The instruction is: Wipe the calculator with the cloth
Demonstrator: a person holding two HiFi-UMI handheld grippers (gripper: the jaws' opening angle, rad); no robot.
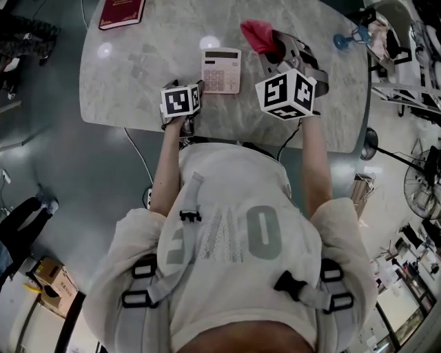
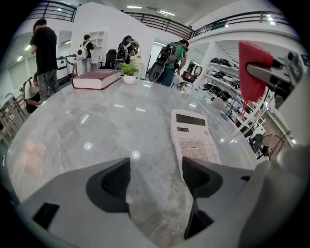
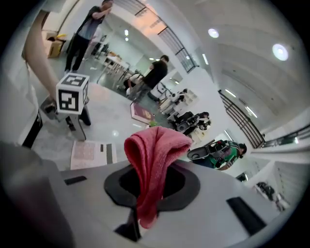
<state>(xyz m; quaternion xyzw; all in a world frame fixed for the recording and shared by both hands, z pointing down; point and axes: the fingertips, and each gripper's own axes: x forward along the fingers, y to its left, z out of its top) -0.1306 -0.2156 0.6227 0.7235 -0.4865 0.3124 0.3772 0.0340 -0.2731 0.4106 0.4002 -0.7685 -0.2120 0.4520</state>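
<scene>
Marble surface (image 1: 138,62), rounded edge, seen from above. The person stands at its near side with a gripper in each hand.

Calculator (image 1: 220,70): pale, lies flat near the near edge, between the two grippers, display on the far side. The left gripper view shows it (image 2: 193,138) just ahead and right of that gripper's jaws; the right pad overlaps its near corner in that view, contact cannot be told.

Left gripper (image 2: 155,177): low over the surface, just left of the calculator. Jaws apart, with only bare marble between them.

Right gripper (image 3: 152,181): raised above the surface, to the right of the calculator. Jaws closed on the cloth (image 3: 152,164). Cloth is pink-red, folded, a loop standing up out of the jaws and a tail hanging below. From the head view the cloth (image 1: 259,34) sticks out past the gripper's far end, clear of the calculator.

Red book (image 1: 121,12) lies closed at the far left of the surface, well apart from the calculator. A small potted plant (image 2: 129,72) sits just beside it.
</scene>
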